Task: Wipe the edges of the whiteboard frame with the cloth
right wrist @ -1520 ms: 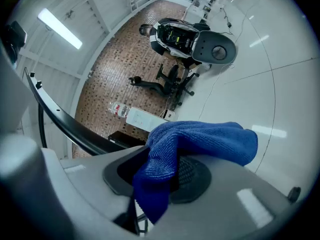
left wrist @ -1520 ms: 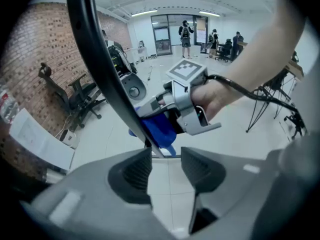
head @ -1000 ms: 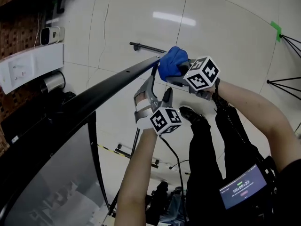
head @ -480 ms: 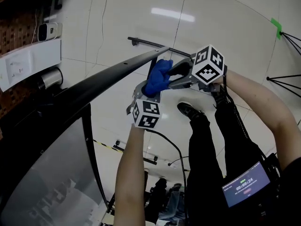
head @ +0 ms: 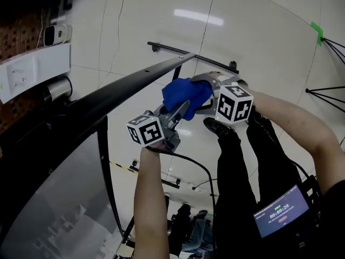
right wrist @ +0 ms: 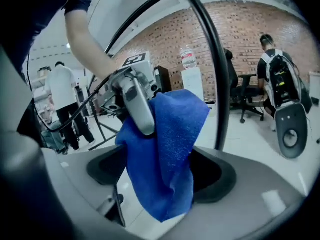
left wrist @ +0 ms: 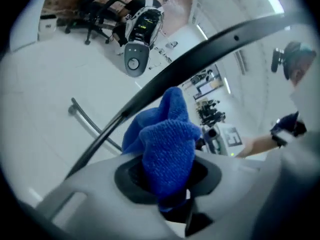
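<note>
The whiteboard frame's black top edge [head: 124, 85] runs from lower left to upper right in the head view. Just right of it, the blue cloth [head: 183, 93] sits bunched between both grippers. My left gripper [head: 180, 109] is shut on the cloth [left wrist: 167, 139], which bulges out past its jaws in front of the frame [left wrist: 200, 51]. My right gripper [head: 204, 89] has just been opening its jaws. They stand wide, with the cloth [right wrist: 170, 139] hanging loosely between them, clamped from above by the left gripper's finger [right wrist: 137, 104]. The frame [right wrist: 217, 74] curves just beyond.
The grey board surface [head: 59, 198] lies at lower left. The stand's foot bar [head: 178, 51] rests on the white tiled floor beyond the frame's end. My legs and a shoe [head: 218, 128] are below the grippers. Tripod legs [head: 326, 93] reach in at right. People and office chairs [right wrist: 250, 94] stand far off.
The cloth passed from the right gripper, which held it at the frame's end, to the left gripper, which shut on it and rolled over. The right jaws opened.
</note>
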Demonstrator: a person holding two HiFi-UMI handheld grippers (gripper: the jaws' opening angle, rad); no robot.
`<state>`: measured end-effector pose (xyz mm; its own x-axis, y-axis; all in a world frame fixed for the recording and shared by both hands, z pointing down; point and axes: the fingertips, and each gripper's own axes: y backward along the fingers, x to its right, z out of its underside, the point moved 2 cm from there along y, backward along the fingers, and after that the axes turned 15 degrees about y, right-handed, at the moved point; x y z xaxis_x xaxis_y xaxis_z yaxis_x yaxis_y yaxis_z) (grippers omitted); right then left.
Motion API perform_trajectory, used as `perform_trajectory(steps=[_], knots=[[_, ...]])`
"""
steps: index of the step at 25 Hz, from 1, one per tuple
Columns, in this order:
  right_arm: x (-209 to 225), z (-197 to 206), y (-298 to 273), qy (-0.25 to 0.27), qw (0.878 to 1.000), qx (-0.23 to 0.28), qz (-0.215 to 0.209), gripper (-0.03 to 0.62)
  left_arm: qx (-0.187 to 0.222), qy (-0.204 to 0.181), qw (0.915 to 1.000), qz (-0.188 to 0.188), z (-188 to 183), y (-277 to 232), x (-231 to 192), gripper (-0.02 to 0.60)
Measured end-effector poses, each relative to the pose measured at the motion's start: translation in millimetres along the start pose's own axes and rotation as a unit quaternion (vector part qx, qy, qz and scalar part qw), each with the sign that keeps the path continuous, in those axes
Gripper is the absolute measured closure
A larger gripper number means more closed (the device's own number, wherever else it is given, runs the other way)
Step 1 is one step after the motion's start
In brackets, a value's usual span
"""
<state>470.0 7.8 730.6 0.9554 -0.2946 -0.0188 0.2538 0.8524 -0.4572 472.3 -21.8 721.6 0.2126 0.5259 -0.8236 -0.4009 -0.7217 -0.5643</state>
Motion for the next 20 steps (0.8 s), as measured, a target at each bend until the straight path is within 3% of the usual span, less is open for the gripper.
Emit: perform_trajectory(steps=[2, 4, 6, 7, 9, 12, 16, 20], knots=[[5, -8, 3, -0.028, 0.999, 0.028, 0.014, 0.207, -0.006, 0.041, 0.9977, 0.054, 4, -2, 13, 0.474], [2, -17, 5, -0.019, 0.999, 0.043, 0.006, 0.234, -0.009, 0.069, 0.9947, 0.075, 8, -6, 18, 0.472], [-7, -21, 4, 0.007, 0.999, 0.045, -0.005, 0.390, -0.004, 0.085, 0.9942, 0.065, 11, -12, 15, 0.445], [-8, -19, 3, 0.002, 0.999, 0.044, 0.000, 0.408, 0.003, 0.089, 0.9945, 0.056, 10, -14, 12, 0.415], [4, -10, 3, -0.054, 0.997, 0.045, 0.034, 0.500, 0.035, 0.094, 0.9946, 0.029, 8, -14, 4, 0.258], [33, 3, 3, -0.108, 0.987, 0.016, 0.116, 0.500, 0.121, 0.094, 0.9876, -0.033, 5, -1, -12, 0.236], [48, 22, -14, -0.046, 0.980, -0.078, 0.177, 0.499, 0.181, 0.060, 0.9720, -0.137, 21, 14, -31, 0.242], [48, 31, -48, 0.043, 0.969, -0.146, 0.196, 0.496, 0.200, 0.066, 0.9665, -0.147, 45, 27, -34, 0.242]])
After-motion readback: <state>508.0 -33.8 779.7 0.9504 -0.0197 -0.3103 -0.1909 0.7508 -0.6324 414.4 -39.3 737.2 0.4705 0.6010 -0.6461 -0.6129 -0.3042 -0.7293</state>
